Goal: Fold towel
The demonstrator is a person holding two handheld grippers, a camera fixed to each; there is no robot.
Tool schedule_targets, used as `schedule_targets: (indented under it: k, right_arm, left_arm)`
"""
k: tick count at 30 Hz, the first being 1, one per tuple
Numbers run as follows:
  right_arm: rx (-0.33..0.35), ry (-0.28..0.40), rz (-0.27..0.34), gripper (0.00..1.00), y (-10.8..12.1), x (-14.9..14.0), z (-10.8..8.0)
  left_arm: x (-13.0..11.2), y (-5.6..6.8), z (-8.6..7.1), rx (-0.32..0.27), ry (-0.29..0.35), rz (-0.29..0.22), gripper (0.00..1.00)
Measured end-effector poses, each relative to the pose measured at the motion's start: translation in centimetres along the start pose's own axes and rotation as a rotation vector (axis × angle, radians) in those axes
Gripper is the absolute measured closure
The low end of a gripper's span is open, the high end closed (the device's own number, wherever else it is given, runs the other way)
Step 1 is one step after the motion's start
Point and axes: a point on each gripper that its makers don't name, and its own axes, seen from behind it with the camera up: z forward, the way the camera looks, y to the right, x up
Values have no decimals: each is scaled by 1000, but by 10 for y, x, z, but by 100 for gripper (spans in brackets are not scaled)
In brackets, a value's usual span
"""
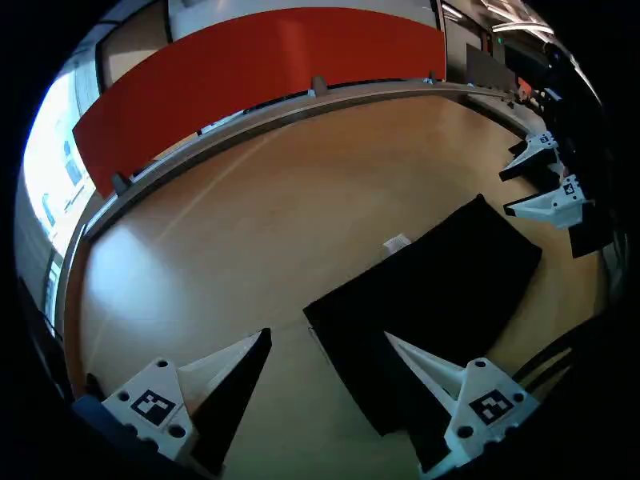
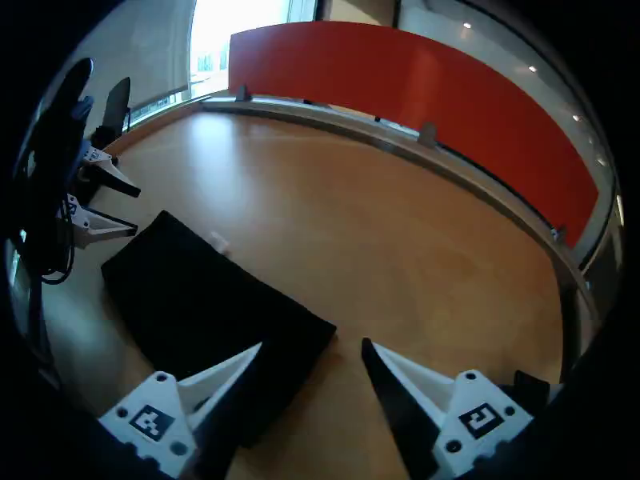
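Observation:
A black towel (image 1: 436, 284) lies folded into a flat rectangle on the wooden table (image 1: 264, 232), with a small white tag (image 1: 396, 242) at its far edge. My left gripper (image 1: 326, 334) is open just above the towel's near corner, its right finger (image 1: 424, 368) over the cloth. Across the towel the right gripper (image 1: 504, 194) also stands open. In the right gripper view the towel (image 2: 208, 300) lies to the lower left with its tag (image 2: 218, 240). My right gripper (image 2: 312, 342) is open at the towel's corner, nothing between its fingers. The left gripper (image 2: 138, 210) is open beyond the towel's far end.
A long red divider panel (image 1: 264, 72) stands behind a metal rail (image 1: 264, 120) along the table's far edge. Bright windows (image 2: 232, 40) lie beyond. Dark chairs (image 2: 116, 100) and a person's dark sleeve (image 2: 44, 184) are at the side. Bare wood (image 2: 384, 232) spreads around the towel.

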Motion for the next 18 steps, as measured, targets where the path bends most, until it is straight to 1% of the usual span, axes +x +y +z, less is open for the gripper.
schedule_targets:
  k: [1,5,9,14,18]
  right_arm:
    - [0,2,3,0,0,0,-1]
    - [-3,7,11,0,-1,0,-4]
    - [0,7,11,0,-3,-3,-8]
    - [4,16,13,0,-7,-3,-15]
    - [4,23,22,0,-11,-4,-21]
  left_arm:
    - [-1,0,-1,-3,-2,-7,6]
    - [-4,1,-3,-14,-9,-29,6]
    - [-6,2,-6,-14,-9,-36,6]
    - [-8,1,-13,-6,-5,-42,6]
    - [-11,1,-19,-6,-4,-67,6]
